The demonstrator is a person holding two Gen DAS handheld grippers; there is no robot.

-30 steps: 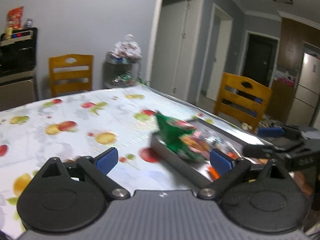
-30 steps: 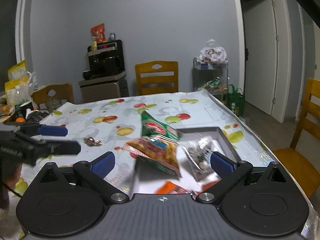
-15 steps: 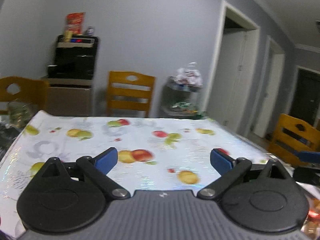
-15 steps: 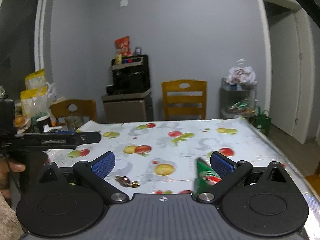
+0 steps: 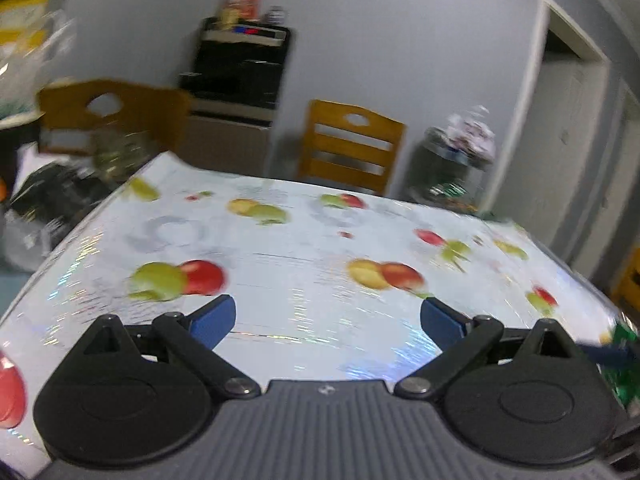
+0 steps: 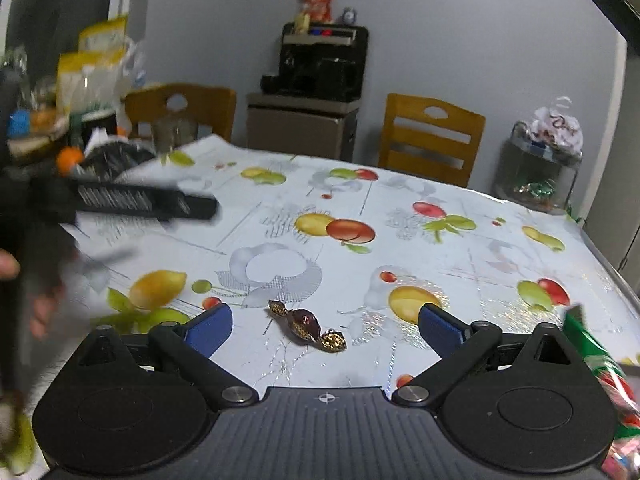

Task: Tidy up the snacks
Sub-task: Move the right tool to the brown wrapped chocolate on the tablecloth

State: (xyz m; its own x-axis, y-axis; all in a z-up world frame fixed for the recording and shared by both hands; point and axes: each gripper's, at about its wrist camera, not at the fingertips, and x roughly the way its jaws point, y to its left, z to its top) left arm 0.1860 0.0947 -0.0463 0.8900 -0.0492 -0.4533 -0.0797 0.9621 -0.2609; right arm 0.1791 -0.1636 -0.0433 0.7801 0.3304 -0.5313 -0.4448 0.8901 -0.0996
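Fingers spread (both grippers), wrapped candy between.

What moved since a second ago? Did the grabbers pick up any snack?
Both views swung left, off the snack tray. The right gripper now faces a wrapped candy on the table; the green bag sits at the edge. Nothing was picked up: the left gripper also stays open and empty.

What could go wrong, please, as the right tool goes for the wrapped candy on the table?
1. The small gold-and-maroon wrapped candy lies flat on the glossy fruit-print tablecloth, between the open right tool fingers; it may slide rather than be pinched.
2. The left tool hovers blurred nearby, so the two could collide.
3. The green snack bag sits at the right table edge and might get knocked.
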